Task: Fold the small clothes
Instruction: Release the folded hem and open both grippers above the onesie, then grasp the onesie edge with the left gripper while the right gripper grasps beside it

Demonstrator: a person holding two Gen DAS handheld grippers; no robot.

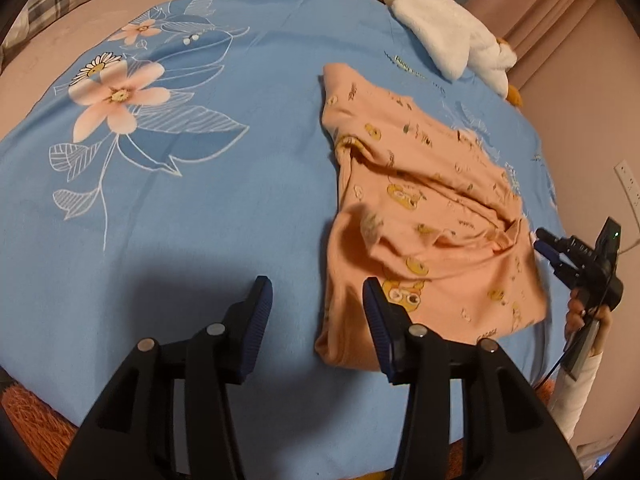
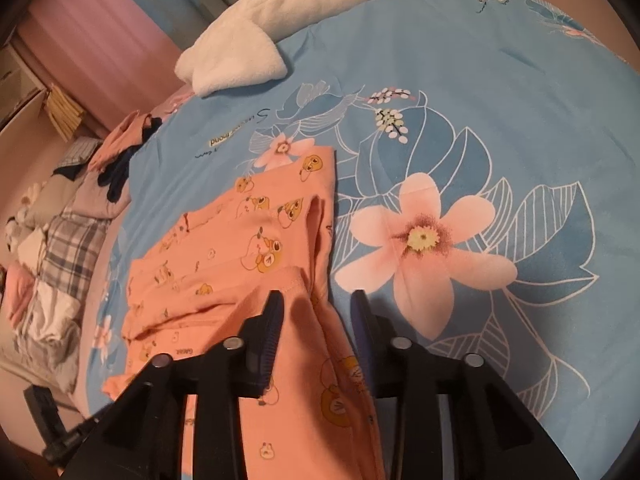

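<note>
A small peach garment (image 1: 420, 216) with yellow cartoon prints lies crumpled and partly folded on the blue floral bedspread (image 1: 200, 200). My left gripper (image 1: 318, 300) is open and empty, its right finger over the garment's near left edge. My right gripper (image 1: 540, 242) shows at the garment's right edge in the left wrist view. In the right wrist view the right gripper (image 2: 318, 304) is open with a fold of the garment (image 2: 240, 248) lying between its fingers, not clamped.
A white plush toy (image 1: 444, 28) with orange feet lies at the far side of the bed. A pile of clothes and a plaid pillow (image 2: 60, 248) lie off the bedspread's left in the right wrist view. A wall socket (image 1: 626, 178) is at the right.
</note>
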